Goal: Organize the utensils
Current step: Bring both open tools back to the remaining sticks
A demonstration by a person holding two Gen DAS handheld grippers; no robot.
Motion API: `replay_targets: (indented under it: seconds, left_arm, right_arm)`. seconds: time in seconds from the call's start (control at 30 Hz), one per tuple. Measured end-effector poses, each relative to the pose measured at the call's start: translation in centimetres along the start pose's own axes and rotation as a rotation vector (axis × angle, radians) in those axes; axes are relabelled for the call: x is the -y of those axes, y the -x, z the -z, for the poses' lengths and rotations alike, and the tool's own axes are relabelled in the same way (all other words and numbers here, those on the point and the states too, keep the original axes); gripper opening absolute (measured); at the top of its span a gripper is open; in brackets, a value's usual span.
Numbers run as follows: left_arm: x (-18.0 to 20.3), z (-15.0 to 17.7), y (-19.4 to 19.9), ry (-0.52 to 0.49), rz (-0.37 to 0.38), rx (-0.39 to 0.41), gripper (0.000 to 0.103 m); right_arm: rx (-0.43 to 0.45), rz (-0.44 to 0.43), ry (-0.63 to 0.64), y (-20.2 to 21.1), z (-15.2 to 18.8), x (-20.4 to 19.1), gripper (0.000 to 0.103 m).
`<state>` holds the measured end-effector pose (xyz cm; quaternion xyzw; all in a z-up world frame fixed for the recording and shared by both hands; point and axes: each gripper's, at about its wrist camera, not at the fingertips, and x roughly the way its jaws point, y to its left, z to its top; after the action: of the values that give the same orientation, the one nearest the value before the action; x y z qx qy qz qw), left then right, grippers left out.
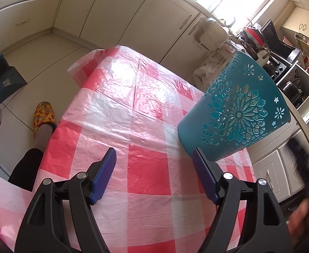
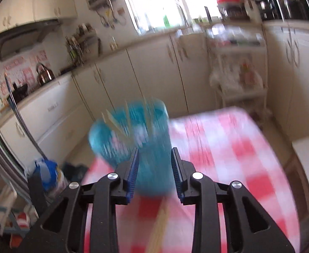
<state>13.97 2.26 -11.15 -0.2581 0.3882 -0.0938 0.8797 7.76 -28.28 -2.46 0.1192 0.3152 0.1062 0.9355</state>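
A teal utensil holder with cut-out flower patterns stands on the red-and-white checked tablecloth at the right side of the table. My left gripper is open and empty just above the cloth, its right finger close to the holder's base. In the blurred right wrist view the holder has several pale utensils standing in it. My right gripper is open in front of the holder. A blurred pale wooden utensil lies on the cloth below the right gripper.
The table's far edge drops to a tiled floor. Cream cabinets line the walls. A stove and cluttered counter are at the right. A person's leg and patterned slipper are at the table's left.
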Motion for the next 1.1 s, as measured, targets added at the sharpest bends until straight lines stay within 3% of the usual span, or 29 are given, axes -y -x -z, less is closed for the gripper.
replay_targets:
  seconds: [0.07,0.17,0.77,1.0,1.1]
  left_arm:
    - [0.0,0.0,-0.1,-0.003,-0.003,-0.003,0.071]
    - [0.0,0.0,-0.1,-0.002,-0.004,-0.002,0.072]
    - [0.4,0.1,0.0,-0.013,-0.012,0.000,0.073]
    - [6.6,2.8,-0.3,-0.310,0.032,-0.115,0.074]
    - [9.5,4.6,-1.0,-0.430,0.013,-0.151,0.074]
  right_arm:
    - [-0.114,0.034,-0.002,-1.4,3.9,1.1,0.019]
    - [-0.222,0.038,-0.001,-3.2,7.1,1.5,0.016]
    - [-0.330,0.123,0.163,-6.2,8.3,-1.0,0.009]
    - [-0.312,0.145,0.150,-5.0,8.4,1.3,0.008]
    - [-0.306,0.124,0.109,-4.7,8.2,2.3,0.008]
